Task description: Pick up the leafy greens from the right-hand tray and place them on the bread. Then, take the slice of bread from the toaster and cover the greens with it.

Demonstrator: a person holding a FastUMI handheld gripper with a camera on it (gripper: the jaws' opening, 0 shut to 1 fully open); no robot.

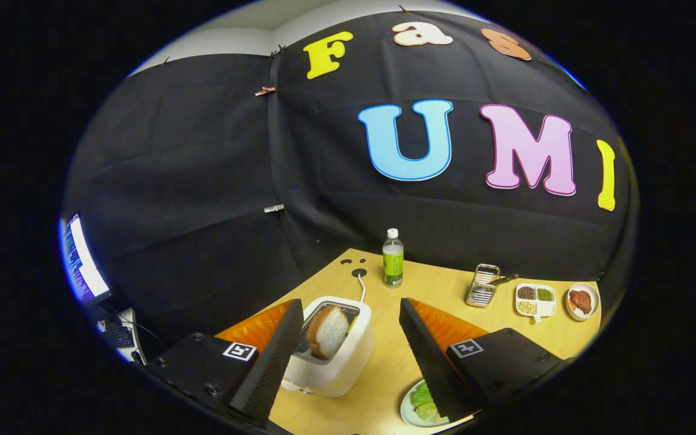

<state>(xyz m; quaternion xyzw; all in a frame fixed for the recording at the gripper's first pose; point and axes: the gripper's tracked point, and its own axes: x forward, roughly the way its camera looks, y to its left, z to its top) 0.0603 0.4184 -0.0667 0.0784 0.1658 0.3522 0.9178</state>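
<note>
We see our claw (348, 338) held wide open above the counter (384, 362), gripping nothing. Between its fingers sits the white toaster (333, 356), a slice of bread (327, 331) standing up in its slot. A plate (411, 408) with leafy greens (425, 402) lies partly hidden under the right finger. Beyond stand a bottle (393, 258), a wire rack (483, 285), a divided tray (535, 300) and a small dish (582, 300).

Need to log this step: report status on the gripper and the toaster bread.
Hand-held gripper open, holding nothing. Bread slice standing in toaster, between the fingers. Greens on plate by one finger. Nothing blocking the toaster.
</note>
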